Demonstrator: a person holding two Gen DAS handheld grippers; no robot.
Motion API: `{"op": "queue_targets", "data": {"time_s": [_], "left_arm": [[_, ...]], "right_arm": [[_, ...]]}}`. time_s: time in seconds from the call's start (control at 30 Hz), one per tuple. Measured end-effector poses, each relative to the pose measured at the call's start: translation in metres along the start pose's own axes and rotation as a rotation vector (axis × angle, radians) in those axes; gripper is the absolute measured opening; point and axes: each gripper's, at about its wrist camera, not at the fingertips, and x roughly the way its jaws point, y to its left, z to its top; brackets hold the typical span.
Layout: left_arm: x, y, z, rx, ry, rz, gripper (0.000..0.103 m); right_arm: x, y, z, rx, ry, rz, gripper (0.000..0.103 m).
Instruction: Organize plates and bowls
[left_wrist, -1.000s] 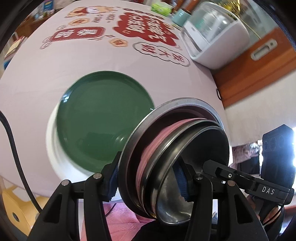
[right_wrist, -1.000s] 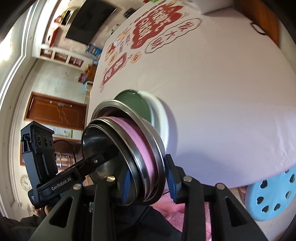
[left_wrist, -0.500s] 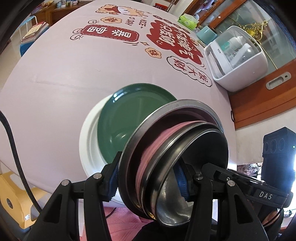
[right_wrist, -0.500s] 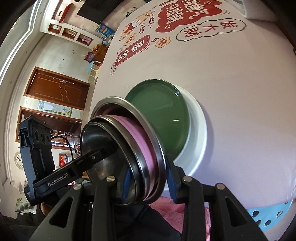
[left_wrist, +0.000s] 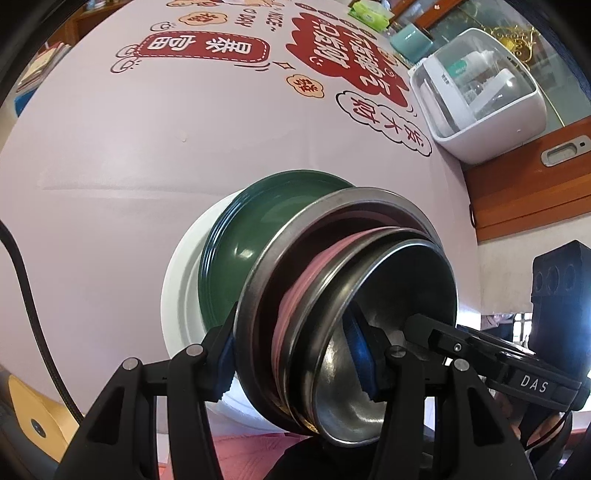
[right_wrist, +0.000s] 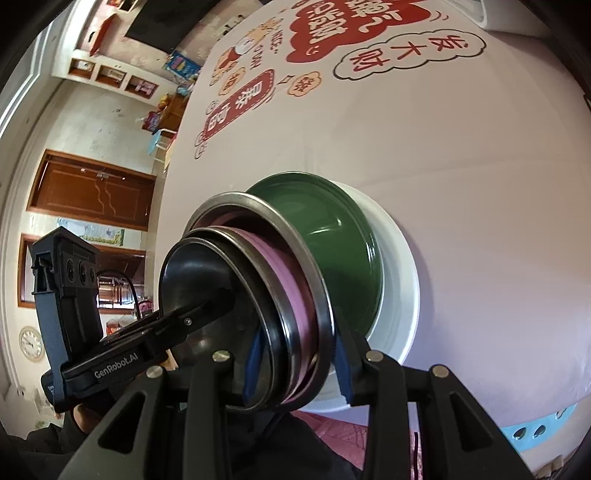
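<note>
A nested stack of bowls (left_wrist: 332, 295), steel outside with a pink one between, is held tilted on edge by both grippers. My left gripper (left_wrist: 299, 354) is shut on one side of the stack's rim. My right gripper (right_wrist: 295, 362) is shut on the opposite side of the same stack (right_wrist: 258, 295). Just behind the stack, a green plate (left_wrist: 255, 236) lies on a white plate (left_wrist: 181, 288) near the table's front edge. Both plates also show in the right wrist view: green plate (right_wrist: 332, 251), white plate (right_wrist: 402, 280).
The table (left_wrist: 147, 140) has a pale cloth with red printed characters. A white appliance with a clear lid (left_wrist: 480, 99) stands at the far right. A light blue stool (right_wrist: 535, 432) sits below the table edge.
Both grippers and the bowl stack have moved closer to the two plates, which now sit right behind the stack. The grip has not changed.
</note>
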Motion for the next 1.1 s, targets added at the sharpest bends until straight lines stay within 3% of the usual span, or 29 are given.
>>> {"op": "queue_targets", "data": {"time_s": [0.37,0.6,0.77,0.87,1.03,1.1], "left_arm": [[0.017,0.017,0.014,0.01,0.061,-0.022,0.051],[0.017,0.017,0.015,0.069,0.071,-0.061,0.051],[0.01,0.012,0.013,0.131,0.03,-0.087,0.051],[0.007,0.008,0.012,0.162,0.007,-0.071,0.052],[-0.007,0.008,0.004,0.144,-0.054,-0.04,0.052],[-0.017,0.009,-0.002,0.12,-0.1,-0.023,0.058]], "right_arm": [[0.008,0.009,-0.002,0.05,-0.04,-0.082,0.036],[-0.007,0.013,-0.009,0.099,-0.189,-0.142,0.037],[-0.012,0.018,-0.017,0.102,-0.281,-0.196,0.045],[-0.016,0.024,-0.025,0.079,-0.324,-0.172,0.046],[-0.027,0.035,-0.031,-0.008,-0.351,-0.164,0.057],[-0.032,0.039,-0.034,-0.053,-0.357,-0.15,0.058]]}}
